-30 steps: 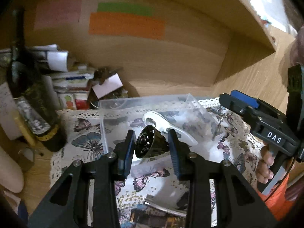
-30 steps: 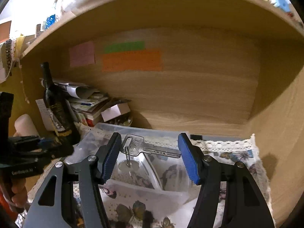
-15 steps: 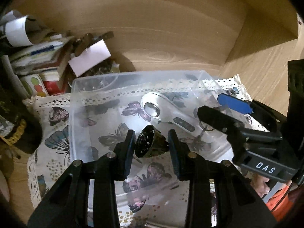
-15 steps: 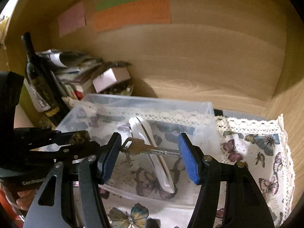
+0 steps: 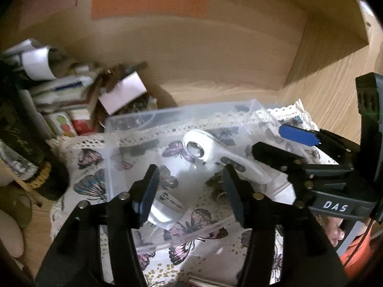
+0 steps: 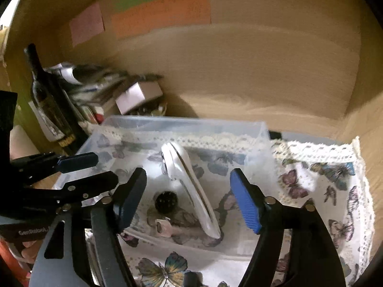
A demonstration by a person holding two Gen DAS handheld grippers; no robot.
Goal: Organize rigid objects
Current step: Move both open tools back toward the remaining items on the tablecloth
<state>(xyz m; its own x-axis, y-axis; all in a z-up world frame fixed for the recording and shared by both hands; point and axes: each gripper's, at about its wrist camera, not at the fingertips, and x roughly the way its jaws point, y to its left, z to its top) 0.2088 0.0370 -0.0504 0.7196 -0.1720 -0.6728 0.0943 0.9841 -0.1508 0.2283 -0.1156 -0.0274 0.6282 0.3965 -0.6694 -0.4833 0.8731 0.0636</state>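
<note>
With both the left gripper (image 5: 189, 186) and right gripper (image 6: 189, 196) wide open and empty, we see the round dark piece (image 6: 166, 202) in the clear box (image 6: 186, 122), just below and left of the right gripper.

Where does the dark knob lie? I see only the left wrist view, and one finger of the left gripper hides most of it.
Observer: In the right wrist view, the knob lies on the floor of the box, left of the white tool.
Operator: Does the right gripper hold anything?
Observer: No. The right gripper is open, with nothing between its fingers.
Operator: Is there anything else near the knob?
Observer: A pale metal piece lies by the front wall of the box. It is too blurred to name.
</note>
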